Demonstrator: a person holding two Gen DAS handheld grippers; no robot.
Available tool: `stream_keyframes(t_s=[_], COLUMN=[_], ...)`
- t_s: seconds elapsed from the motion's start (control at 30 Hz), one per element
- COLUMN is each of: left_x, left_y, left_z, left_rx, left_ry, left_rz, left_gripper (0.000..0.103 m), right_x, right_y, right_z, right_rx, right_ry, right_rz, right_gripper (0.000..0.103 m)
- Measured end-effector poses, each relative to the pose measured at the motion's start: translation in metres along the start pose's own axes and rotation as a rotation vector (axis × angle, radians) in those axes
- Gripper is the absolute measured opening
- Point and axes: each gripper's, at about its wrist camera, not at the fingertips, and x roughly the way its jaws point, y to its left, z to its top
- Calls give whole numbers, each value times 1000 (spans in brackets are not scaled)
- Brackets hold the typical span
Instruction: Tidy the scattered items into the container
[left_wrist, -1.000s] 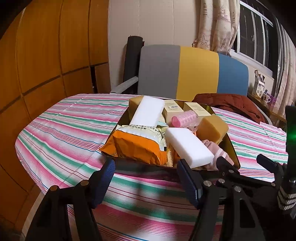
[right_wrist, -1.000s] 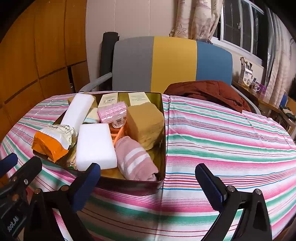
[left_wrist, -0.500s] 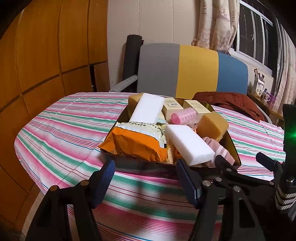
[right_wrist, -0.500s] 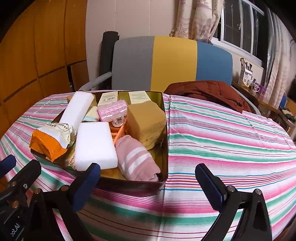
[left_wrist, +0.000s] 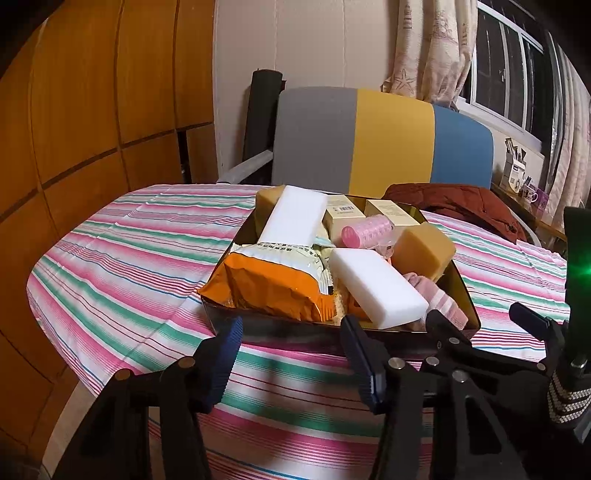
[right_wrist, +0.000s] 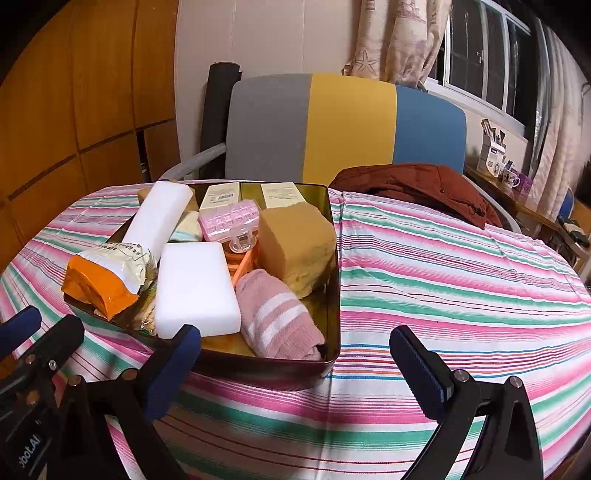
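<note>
A dark metal tin (right_wrist: 334, 295) sits on the striped tablecloth (right_wrist: 461, 277). It holds an orange snack packet (left_wrist: 269, 288), two white foam blocks (right_wrist: 195, 284), a tan sponge (right_wrist: 295, 247), a pink striped sock (right_wrist: 277, 317), a pink hair roller (left_wrist: 365, 232) and small boxes. My left gripper (left_wrist: 293, 360) hovers just in front of the tin's near wall. Its jaws are closing with nothing between them. My right gripper (right_wrist: 299, 369) stands wide open at the tin's near right corner, with nothing in it. Each gripper shows at the edge of the other's view.
A chair with a grey, yellow and blue back (right_wrist: 347, 125) stands behind the table, a red-brown jacket (right_wrist: 417, 184) on its seat. Wood panelling (left_wrist: 92, 110) lines the left. The table's rounded edge (left_wrist: 37, 302) falls away near left. Small items sit on the window sill (right_wrist: 495, 158).
The left gripper's jaws have drawn a little closer together. Both hands and the tin stay where they were.
</note>
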Motion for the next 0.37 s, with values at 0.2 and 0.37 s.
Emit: stream_keyframes(t_s=[0.2,0.37], left_x=[2,2], left_y=[3,5], left_z=[0,-1], left_rx=[-7,-11], left_ry=[17,17], left_rz=[2,12], left_gripper=[56,56], right_x=[0,-1], right_y=[2,2], right_z=[-1,0], right_rx=[-4,-5], right_ry=[4,4], right_rz=[1,6], right_gripper=[103,103])
